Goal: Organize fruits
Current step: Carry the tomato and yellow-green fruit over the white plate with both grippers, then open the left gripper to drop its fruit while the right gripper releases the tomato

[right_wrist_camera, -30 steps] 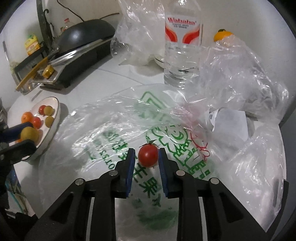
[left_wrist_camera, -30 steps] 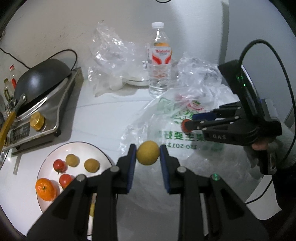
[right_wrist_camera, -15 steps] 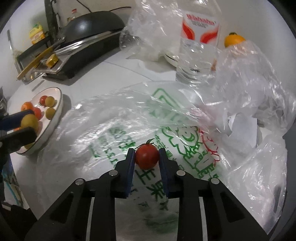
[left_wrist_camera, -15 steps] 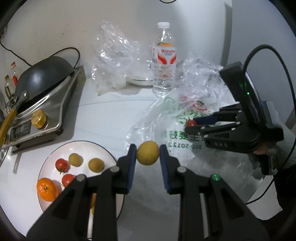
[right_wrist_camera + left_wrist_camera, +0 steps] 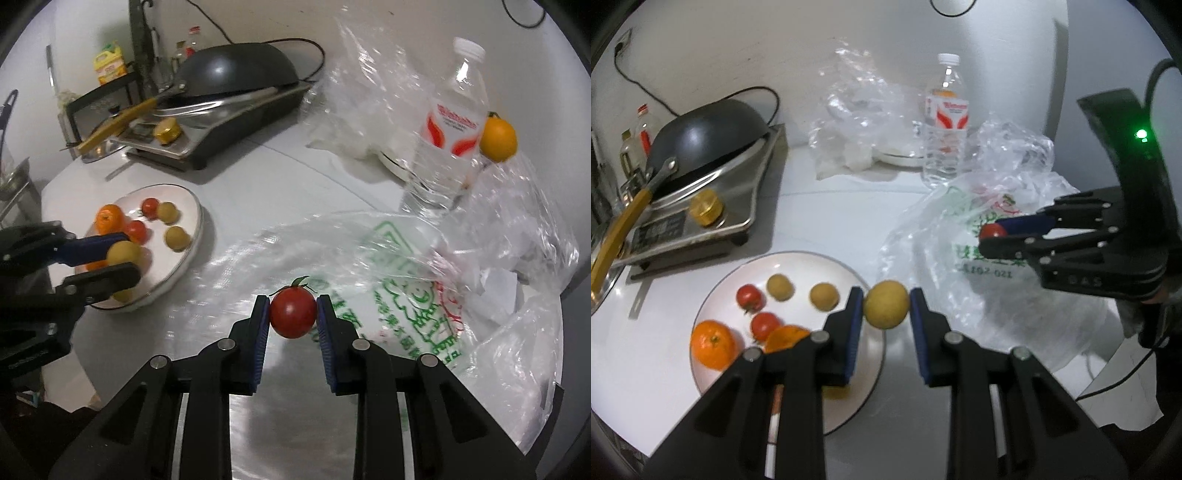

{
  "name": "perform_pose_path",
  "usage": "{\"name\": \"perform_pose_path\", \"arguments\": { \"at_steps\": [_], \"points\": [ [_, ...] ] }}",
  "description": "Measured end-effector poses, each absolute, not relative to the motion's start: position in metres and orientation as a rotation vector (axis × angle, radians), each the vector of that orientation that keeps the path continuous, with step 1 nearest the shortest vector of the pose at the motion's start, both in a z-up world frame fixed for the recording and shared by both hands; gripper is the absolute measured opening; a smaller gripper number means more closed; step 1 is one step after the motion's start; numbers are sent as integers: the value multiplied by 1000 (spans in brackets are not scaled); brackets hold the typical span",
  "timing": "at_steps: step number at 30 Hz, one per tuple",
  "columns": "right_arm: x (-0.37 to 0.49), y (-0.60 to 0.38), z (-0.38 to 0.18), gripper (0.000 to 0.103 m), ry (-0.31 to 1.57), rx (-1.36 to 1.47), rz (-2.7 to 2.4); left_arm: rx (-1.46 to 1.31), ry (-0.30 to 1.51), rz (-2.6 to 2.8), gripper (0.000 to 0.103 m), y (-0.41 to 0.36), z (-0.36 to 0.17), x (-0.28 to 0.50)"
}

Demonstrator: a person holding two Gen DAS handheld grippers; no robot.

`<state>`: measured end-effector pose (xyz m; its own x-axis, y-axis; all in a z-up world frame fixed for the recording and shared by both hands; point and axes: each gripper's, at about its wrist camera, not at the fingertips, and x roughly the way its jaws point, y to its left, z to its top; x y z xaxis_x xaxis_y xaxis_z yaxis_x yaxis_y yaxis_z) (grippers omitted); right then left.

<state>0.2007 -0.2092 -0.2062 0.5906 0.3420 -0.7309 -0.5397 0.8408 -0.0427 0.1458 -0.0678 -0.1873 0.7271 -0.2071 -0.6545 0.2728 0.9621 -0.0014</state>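
Note:
My left gripper [image 5: 886, 306] is shut on a round yellow fruit [image 5: 886, 303], held above the right rim of the white plate [image 5: 798, 264]. The plate carries two oranges [image 5: 712, 344], two red tomatoes [image 5: 750, 297] and small yellow fruits [image 5: 823, 295]. My right gripper [image 5: 292, 314] is shut on a red tomato [image 5: 292, 312] with a green stem, lifted above the printed plastic bag [image 5: 406, 302]. In the right wrist view the left gripper [image 5: 114, 260] hovers over the plate [image 5: 192, 206]. In the left wrist view the right gripper [image 5: 993, 234] sits at the right, over the bag [image 5: 945, 258].
A dark wok [image 5: 709, 133] rests on a steel stove [image 5: 701, 221] at the back left. A water bottle [image 5: 945, 122] and crumpled clear bags [image 5: 860, 122] stand at the back. An orange [image 5: 498, 138] lies behind the bottle [image 5: 450, 125]. A person's hand [image 5: 1160, 299] holds the right gripper.
The left gripper has carried the yellow fruit leftward to the plate's rim. The right gripper has lifted the tomato off the bag and swung toward the plate.

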Motion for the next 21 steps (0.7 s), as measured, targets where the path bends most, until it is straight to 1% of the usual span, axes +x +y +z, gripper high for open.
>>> {"name": "perform_pose_path", "arguments": {
  "at_steps": [13, 21],
  "points": [
    [187, -160, -194, 28, 765, -308, 592, 21, 689, -232, 26, -24, -186, 145],
    [184, -135, -194, 28, 764, -289, 630, 44, 688, -242, 26, -10, -186, 159]
  ]
}}
